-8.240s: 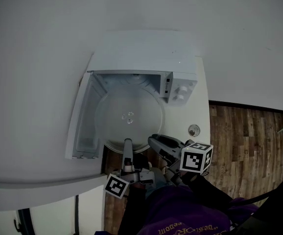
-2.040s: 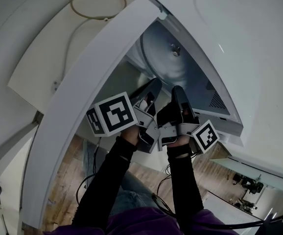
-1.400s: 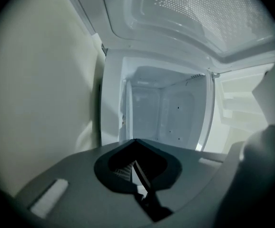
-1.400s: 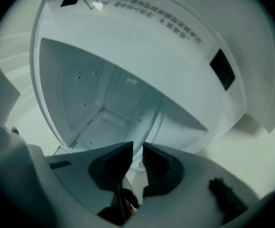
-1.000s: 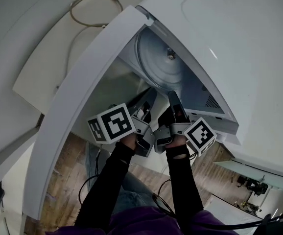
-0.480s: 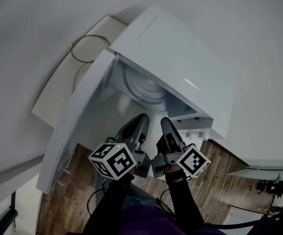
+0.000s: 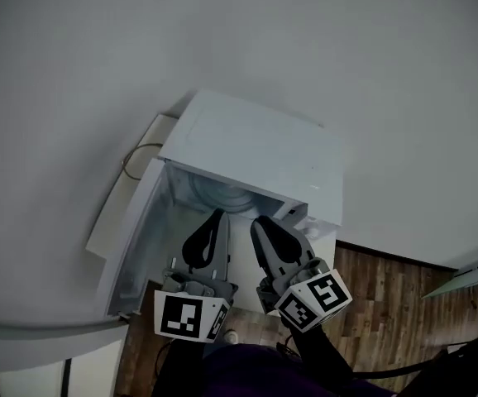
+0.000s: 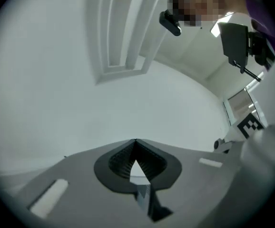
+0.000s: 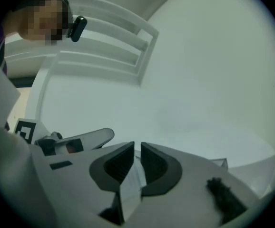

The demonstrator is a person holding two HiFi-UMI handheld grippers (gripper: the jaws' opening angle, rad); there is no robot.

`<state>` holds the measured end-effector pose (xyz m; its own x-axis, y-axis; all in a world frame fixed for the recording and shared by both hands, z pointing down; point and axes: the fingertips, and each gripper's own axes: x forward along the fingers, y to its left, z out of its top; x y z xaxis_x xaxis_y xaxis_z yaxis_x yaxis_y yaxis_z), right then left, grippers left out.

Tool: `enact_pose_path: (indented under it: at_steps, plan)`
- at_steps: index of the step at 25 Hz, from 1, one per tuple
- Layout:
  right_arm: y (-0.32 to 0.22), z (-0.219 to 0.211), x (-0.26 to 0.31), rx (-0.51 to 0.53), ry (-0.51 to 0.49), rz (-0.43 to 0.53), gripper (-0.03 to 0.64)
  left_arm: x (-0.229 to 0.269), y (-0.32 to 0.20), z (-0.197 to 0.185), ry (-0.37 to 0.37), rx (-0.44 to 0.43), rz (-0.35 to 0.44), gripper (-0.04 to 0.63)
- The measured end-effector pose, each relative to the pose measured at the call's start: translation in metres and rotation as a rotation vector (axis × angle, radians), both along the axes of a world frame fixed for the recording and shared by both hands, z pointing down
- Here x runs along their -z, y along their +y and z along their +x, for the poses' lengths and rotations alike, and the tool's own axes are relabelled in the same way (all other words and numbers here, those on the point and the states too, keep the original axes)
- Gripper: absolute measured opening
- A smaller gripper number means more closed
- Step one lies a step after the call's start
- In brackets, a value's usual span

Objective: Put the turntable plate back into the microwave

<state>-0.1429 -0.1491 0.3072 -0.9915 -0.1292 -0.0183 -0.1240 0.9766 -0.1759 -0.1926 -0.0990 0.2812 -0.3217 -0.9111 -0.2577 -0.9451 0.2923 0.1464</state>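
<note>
Turntable plate (image 7: 222, 195) lies inside the microwave (image 7: 255, 151) (door (image 7: 136, 238) open), left tongs (image 7: 215, 216) clenched empty, right tongs (image 7: 260, 222) closing on nothing; shutting the door likely comes next.

The microwave (image 7: 255, 147) has a smooth white painted casing with a soft sheen. Inside it, the turntable plate (image 7: 219, 195) looks like clear, glossy glass. The surface (image 7: 119, 213) beneath is plain matt white. The floor (image 7: 396, 304) is brown wood planking with visible grain. The left claw (image 7: 216, 214) is matt grey plastic, and its pads (image 8: 121, 159) are dark, ribbed and rubbery.
</note>
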Motion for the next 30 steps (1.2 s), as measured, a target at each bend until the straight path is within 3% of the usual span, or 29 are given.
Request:
enact_pose_path:
  at_steps: [4,9,16,30]
  plan:
    - [-0.007,0.02,0.026,-0.033,-0.073,0.091,0.03,0.026,0.005,0.022,-0.134,0.029,-0.008,0.005]
    - [-0.003,0.032,0.042,-0.014,-0.13,0.156,0.012,0.034,0.003,0.036,-0.198,0.028,-0.022,0.005]
    - [-0.006,0.041,0.043,-0.006,-0.141,0.15,0.011,0.028,-0.002,0.045,-0.187,0.014,-0.055,0.005]
    - [-0.006,0.039,0.046,-0.006,-0.161,0.152,0.011,0.028,0.002,0.036,-0.172,0.038,-0.035,0.005]
